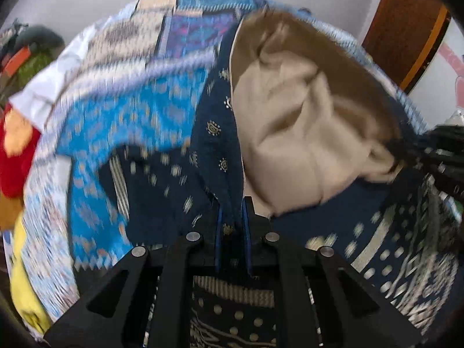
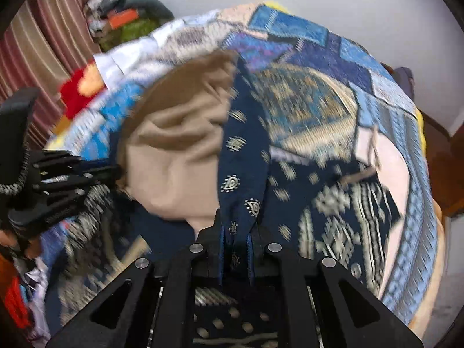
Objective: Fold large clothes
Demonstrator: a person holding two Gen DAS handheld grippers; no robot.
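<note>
1. While the left wrist view blurs with motion, the left gripper (image 1: 232, 217) is clamped on a navy edge of the garment (image 1: 214, 133), its two blue-lined fingers (image 1: 219, 226) drawn close together with the dotted-motif strip pinched between them.
2. From that grip the navy strip runs up and away, and right beside it, touching, the garment's tan lining (image 1: 290, 133) billows out in soft folds to the right.
3. Underneath it all lies the patchwork bedspread (image 1: 121, 116), blue, white and navy, with cream patterning on its dark part near the gripper.
4. Off to the left edge there's a red and orange cloth (image 1: 17, 145), a yellow one (image 1: 26, 284) lower down, and a white cloth (image 1: 49, 90) above them.
5. At the right edge of this view the right gripper (image 1: 446, 156) shows as a dark shape beside the tan lining; its fingers can't be made out from here.
6. Over to the right wrist view: the right gripper (image 2: 235, 232) is likewise pinched shut on a navy strip of the garment (image 2: 240, 156), fabric sandwiched between its fingers (image 2: 221, 235).
7. Here the tan lining (image 2: 174, 150) hangs to the left of the strip, touching it.
8. The left gripper (image 2: 69, 174) sits at the left edge, just beside the lining.
9. The bedspread (image 2: 377, 92) fills the right side, a striped curtain (image 2: 43, 52) stands top left, and a pile of clothes (image 2: 124, 20) sits by the wall.
</note>
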